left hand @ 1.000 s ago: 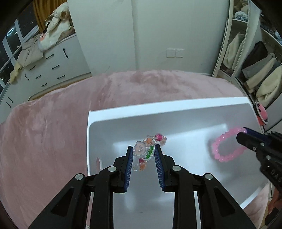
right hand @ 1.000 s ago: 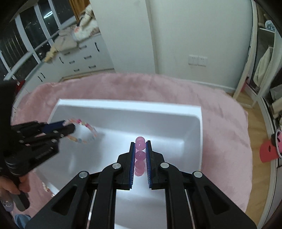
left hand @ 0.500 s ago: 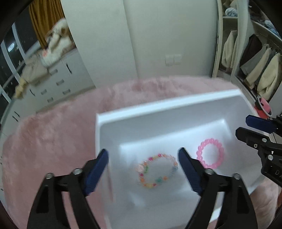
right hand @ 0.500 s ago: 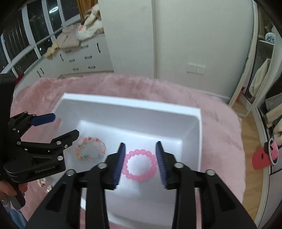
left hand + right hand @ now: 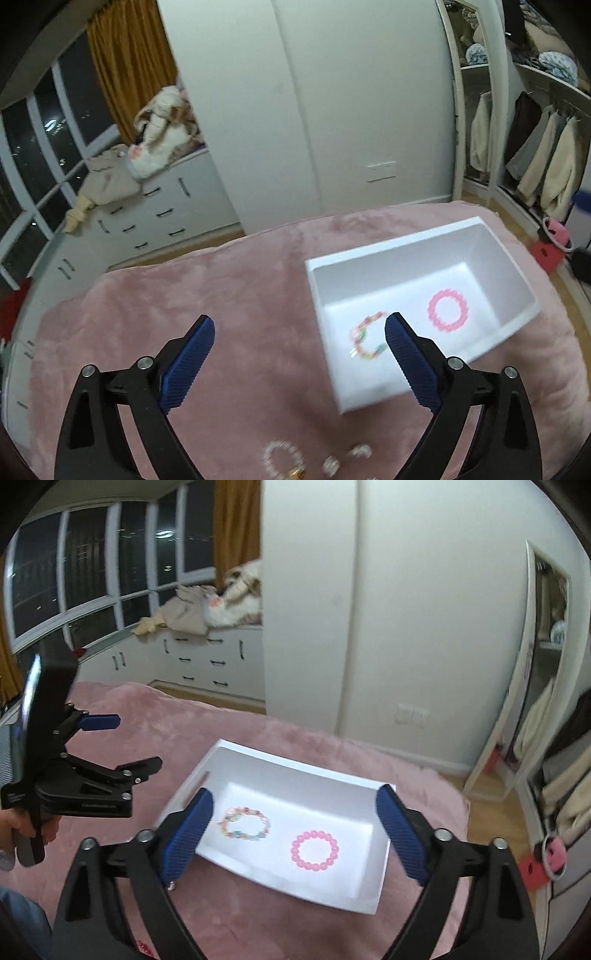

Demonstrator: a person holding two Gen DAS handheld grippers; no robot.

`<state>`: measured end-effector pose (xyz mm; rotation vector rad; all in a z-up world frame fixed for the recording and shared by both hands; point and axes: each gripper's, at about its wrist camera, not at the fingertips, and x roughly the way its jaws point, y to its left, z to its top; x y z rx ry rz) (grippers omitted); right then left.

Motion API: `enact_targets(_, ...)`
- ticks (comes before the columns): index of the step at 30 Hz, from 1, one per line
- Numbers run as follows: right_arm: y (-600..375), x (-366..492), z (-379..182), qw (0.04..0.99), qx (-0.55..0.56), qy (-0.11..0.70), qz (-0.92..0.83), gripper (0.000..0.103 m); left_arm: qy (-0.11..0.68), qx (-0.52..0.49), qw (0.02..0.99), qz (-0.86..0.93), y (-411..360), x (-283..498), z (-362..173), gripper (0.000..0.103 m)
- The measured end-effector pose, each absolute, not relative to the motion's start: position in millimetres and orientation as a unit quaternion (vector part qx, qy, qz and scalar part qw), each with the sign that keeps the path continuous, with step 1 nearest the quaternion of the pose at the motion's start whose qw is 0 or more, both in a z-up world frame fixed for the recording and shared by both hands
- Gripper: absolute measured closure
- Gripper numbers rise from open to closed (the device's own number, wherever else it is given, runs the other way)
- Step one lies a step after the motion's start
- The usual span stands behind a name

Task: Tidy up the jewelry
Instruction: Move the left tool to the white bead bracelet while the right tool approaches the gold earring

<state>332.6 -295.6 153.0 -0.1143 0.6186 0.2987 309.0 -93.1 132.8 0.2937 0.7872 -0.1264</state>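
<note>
Right wrist view, left to right: left tongs spread wide, holding nothing, above pink bed; multicolour bracelet and pink bracelet flat inside white tray, apart; right tongs spread wide, holding nothing.

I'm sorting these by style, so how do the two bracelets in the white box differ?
The pink bracelet is a single colour with round, even beads; the multicolour bracelet mixes colours and looks more irregular. The pink bracelet lies toward the right of the box, the multicolour one toward the left. Both lie flat, apart, untouched.
</note>
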Motion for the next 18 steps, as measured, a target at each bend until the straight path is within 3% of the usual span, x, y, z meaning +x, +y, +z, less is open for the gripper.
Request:
enact_targets(8,-262.9,259.6,157.5,0.950,-0.076,0.248,0.175,0.007,0.379,0.104,0.918,-0.052,-41.4,257.6,125.8,0.008)
enact_targets(18,-250.0,222.9,86.6,0.935,-0.039,0.295,0.194,0.010,0.379,0.092,0.920,-0.040,-6.7,208.3,71.8,0.005)
